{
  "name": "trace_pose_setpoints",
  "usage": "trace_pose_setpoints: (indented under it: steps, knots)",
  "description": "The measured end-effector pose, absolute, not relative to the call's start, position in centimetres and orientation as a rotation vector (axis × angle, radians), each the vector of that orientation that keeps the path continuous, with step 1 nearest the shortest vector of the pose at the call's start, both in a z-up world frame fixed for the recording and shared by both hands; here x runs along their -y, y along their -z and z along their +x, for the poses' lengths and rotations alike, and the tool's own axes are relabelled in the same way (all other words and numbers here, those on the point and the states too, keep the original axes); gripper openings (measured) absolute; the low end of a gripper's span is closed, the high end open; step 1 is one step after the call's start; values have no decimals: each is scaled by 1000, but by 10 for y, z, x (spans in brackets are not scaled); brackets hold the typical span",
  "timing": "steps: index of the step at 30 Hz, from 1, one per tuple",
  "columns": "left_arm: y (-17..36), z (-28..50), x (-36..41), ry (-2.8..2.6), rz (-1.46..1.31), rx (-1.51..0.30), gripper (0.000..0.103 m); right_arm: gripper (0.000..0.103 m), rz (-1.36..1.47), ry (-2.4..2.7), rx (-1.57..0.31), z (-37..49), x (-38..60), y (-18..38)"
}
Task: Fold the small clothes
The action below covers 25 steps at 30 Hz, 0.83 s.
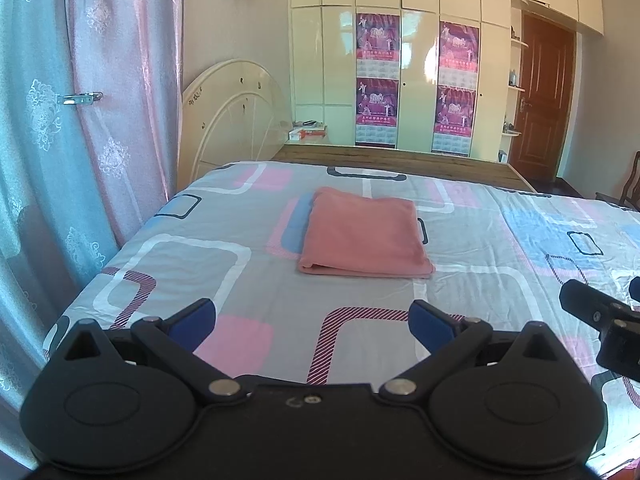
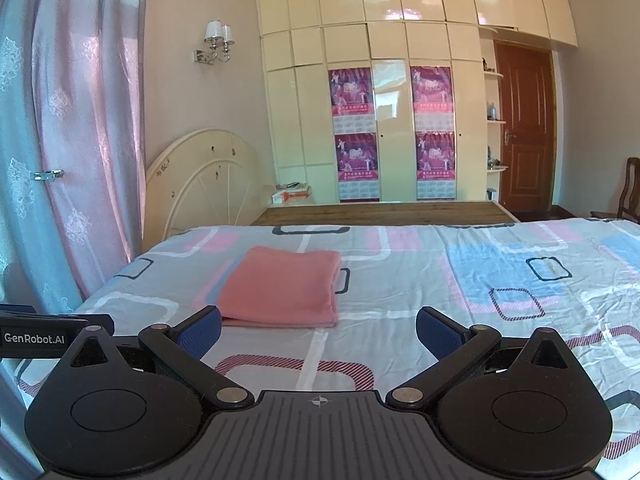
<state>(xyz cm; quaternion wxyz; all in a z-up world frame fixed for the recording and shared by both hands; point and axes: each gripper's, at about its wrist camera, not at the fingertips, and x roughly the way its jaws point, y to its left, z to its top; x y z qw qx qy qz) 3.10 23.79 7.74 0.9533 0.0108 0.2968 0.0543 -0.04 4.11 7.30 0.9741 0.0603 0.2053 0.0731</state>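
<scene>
A pink cloth point(image 1: 366, 236) lies folded into a neat rectangle on the bed, flat on the patterned sheet point(image 1: 240, 280). My left gripper point(image 1: 312, 318) is open, held above the sheet a short way in front of the cloth, with nothing between its blue pads. In the right wrist view the same pink cloth point(image 2: 282, 286) sits ahead and to the left. My right gripper point(image 2: 318, 330) is also open and empty, its left pad close to the cloth's near edge. The right gripper's black body point(image 1: 604, 320) shows at the right edge of the left wrist view.
Pink and blue curtains point(image 1: 80, 120) hang along the bed's left side. A cream headboard point(image 1: 236, 116) leans at the far left, beside a wooden board point(image 2: 380, 212) along the bed's far edge. Cream wardrobes with posters point(image 2: 400, 120), a brown door point(image 2: 524, 136) and a chair point(image 2: 628, 192) stand behind.
</scene>
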Motion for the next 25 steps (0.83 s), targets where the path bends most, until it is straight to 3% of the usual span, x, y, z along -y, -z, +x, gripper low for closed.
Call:
trace_pose_setpoints:
  steps: [25]
  knots:
    - [-54, 101, -230, -88, 8, -611, 103, 102, 158, -118, -516, 52, -23, -43]
